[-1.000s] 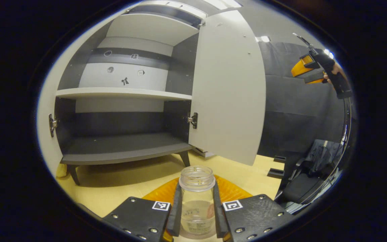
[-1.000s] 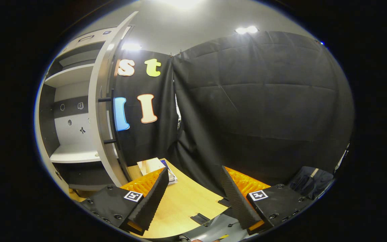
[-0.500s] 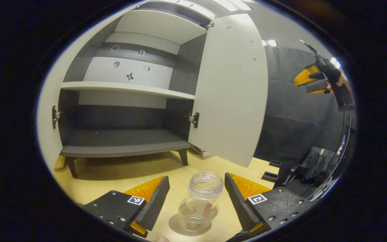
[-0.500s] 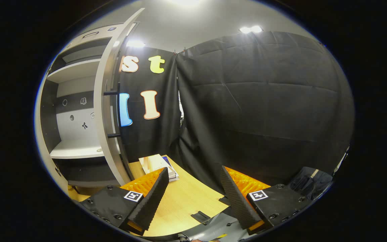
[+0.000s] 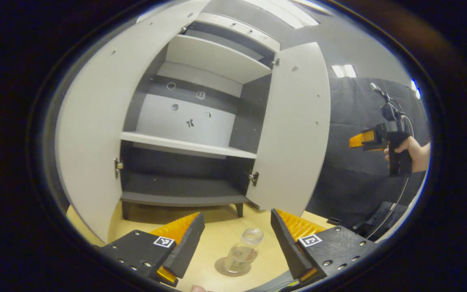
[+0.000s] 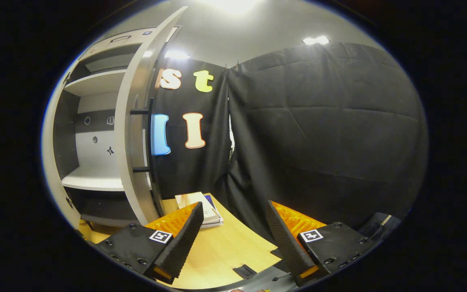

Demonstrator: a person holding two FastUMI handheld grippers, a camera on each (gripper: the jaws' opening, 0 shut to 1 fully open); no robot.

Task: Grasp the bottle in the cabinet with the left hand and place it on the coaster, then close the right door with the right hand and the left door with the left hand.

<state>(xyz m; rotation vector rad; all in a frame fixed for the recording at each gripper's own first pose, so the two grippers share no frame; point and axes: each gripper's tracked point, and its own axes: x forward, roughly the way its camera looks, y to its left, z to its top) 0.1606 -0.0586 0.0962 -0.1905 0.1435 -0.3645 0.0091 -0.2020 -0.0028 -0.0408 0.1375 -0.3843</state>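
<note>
The left gripper [image 5: 237,243] has let go and backed away, released, leaving the bottle [image 5: 242,253] upright on the coaster [image 5: 220,268]. Placing looks done. The right gripper [image 6: 231,239], also released, faces the right door [image 6: 134,134], due next.

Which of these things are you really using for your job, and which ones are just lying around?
For the job:
- small clear glass bottle, standing on the round coaster
- grey cabinet's right door and left door, both open
- left gripper and right gripper, both open

Just lying about:
- stack of books on the light wooden table
- white middle shelf
</note>
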